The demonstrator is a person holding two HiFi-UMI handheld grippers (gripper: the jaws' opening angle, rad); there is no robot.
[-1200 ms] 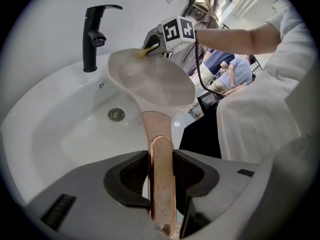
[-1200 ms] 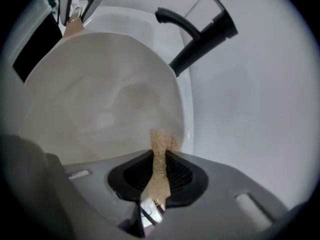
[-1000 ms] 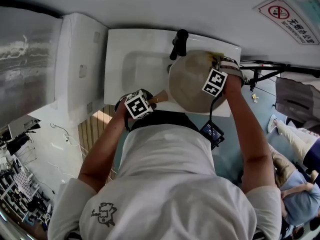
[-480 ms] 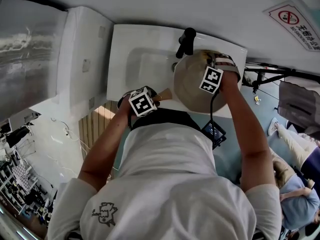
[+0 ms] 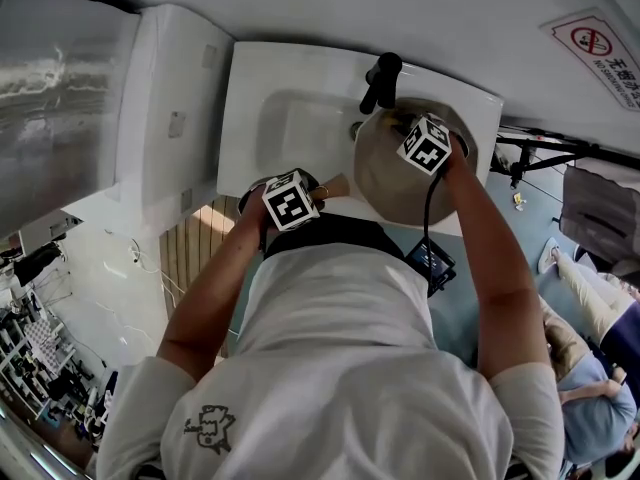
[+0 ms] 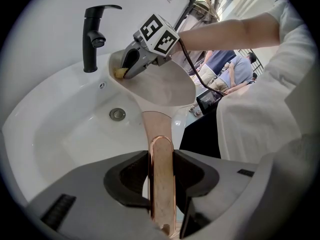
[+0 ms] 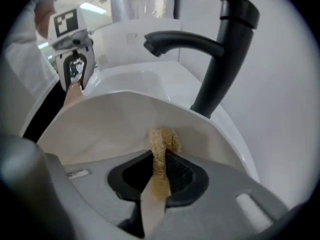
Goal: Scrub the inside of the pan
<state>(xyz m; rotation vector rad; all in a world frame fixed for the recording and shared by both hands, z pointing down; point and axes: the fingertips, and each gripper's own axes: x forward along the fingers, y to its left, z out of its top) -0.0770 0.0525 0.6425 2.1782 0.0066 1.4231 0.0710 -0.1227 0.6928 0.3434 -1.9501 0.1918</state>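
l gripper [image 6: 161,159] clamped pan handle [image 6: 160,134]; r gripper [image 7: 161,160] pinched sponge [image 7: 161,139] on far wall of pan [image 7: 115,124]. hard strokes might've twisted pan in that narrow grip, or hit faucet [image 7: 215,74].

No-smoking sign [image 5: 603,53] on the wall, top right of my head view: red crossed circle over a cigarette. The lines of characters beside it are too small for me to read. Dark print [image 5: 210,426] on my shirt back is a drawing with no legible letters. Nothing else is readable.
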